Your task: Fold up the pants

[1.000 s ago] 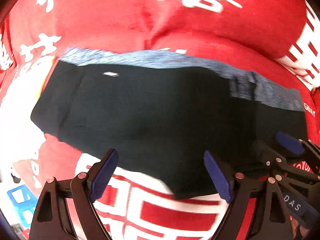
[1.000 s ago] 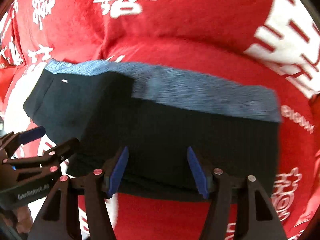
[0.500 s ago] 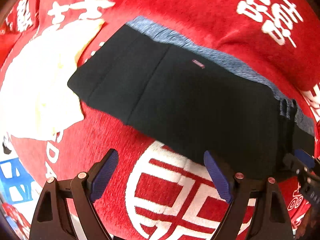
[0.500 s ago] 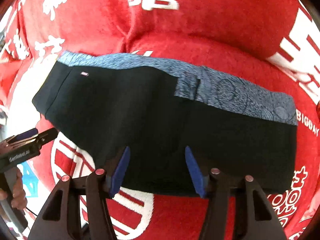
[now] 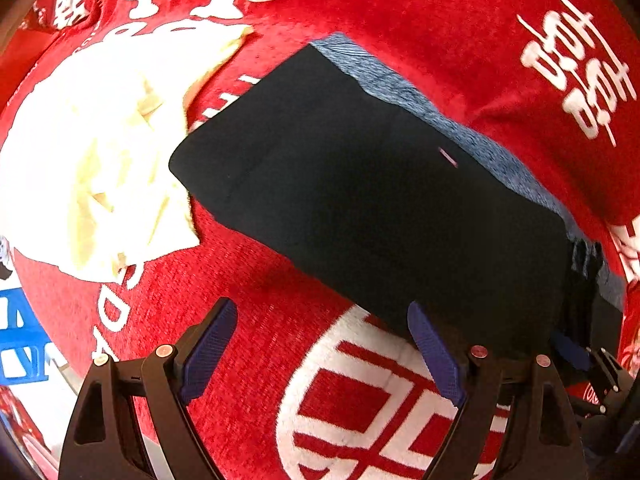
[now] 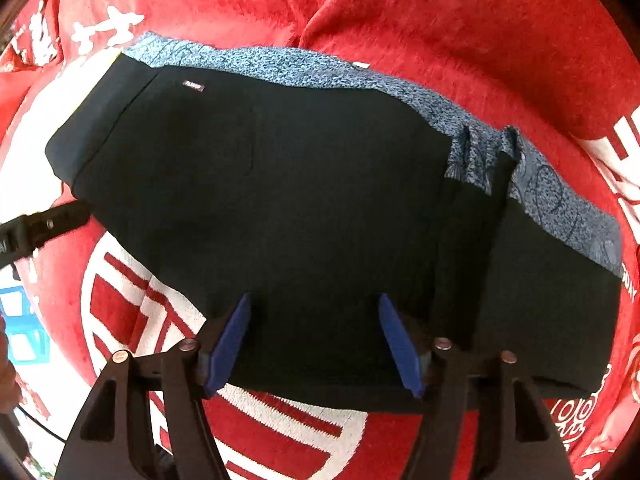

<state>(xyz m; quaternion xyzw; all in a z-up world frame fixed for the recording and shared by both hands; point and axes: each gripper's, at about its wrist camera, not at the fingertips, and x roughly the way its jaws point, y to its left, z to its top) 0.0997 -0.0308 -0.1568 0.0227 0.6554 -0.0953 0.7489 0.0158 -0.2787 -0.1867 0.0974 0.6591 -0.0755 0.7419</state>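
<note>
1. Since the earlier frame, the pants [image 5: 372, 200] have slid from centre to the right half of the left view, baring a cream cloth [image 5: 96, 152] at left.
2. Left hand-held gripper [image 5: 324, 356] – spread wide over the red blanket [image 5: 248, 280], nothing between its pads.
3. Right hand-held gripper [image 6: 316, 340] – jaws opening over the pants' lower edge, pads not pressing.
4. Pants lie folded flat on the blanket, blue band along their upper edge.
</note>
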